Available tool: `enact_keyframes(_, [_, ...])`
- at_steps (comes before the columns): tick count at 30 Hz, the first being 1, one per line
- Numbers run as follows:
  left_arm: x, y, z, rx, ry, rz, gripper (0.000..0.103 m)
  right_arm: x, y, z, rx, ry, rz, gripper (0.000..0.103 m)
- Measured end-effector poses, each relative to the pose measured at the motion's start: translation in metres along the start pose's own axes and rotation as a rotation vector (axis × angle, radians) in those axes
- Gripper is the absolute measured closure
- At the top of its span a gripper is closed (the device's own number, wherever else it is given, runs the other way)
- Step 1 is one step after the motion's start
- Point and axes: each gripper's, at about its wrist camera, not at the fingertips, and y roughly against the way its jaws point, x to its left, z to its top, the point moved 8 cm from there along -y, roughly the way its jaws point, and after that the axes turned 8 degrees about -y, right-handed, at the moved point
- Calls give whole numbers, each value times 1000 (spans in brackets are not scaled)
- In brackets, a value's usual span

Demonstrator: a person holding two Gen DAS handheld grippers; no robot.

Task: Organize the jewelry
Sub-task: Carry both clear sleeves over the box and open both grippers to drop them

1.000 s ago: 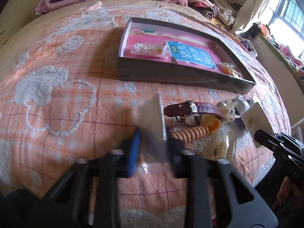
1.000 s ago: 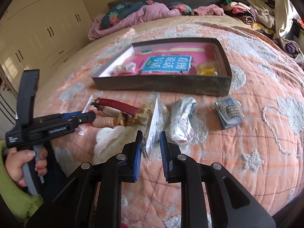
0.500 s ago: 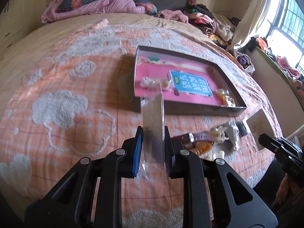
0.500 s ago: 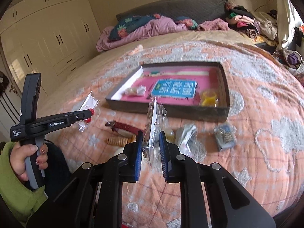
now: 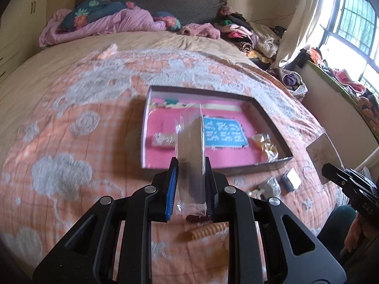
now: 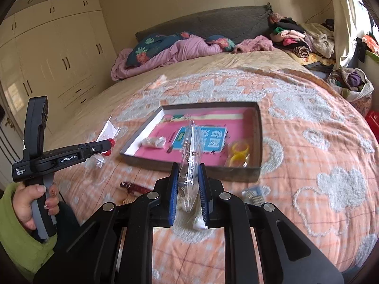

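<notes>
I see a bedroom, with the bed [image 6: 308, 156] as my landmark. An orange quilt [image 5: 71, 142] with grey-white cloud patches covers most of it, and there is a tan sheet [image 6: 236, 64] toward the head. A grey headboard [image 6: 213, 21] stands at the head, with a purple blanket [image 6: 170, 52] and a floral pillow [image 5: 92, 11] bunched below it. A clothes pile [image 6: 300, 37] is on the head-right corner. Cream wardrobes [image 6: 54, 54] with dark handles line the wall left of the bed. Right of the bed there is a barred window [image 5: 353, 21], bright daylight, a pale curtain [image 5: 300, 23], and a cluttered sill [image 5: 343, 82]. The walls are cream.
</notes>
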Motion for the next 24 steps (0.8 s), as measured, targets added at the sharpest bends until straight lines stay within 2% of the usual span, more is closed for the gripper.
enact_keyframes(10, [-12, -10, 27, -16, -29, -18, 90, -13, 1, 32, -58, -16, -33, 88])
enact_keyframes(24, [-28, -40, 44, 6, -57, -48, 90, -28, -21, 60, -66, -21, -80, 88])
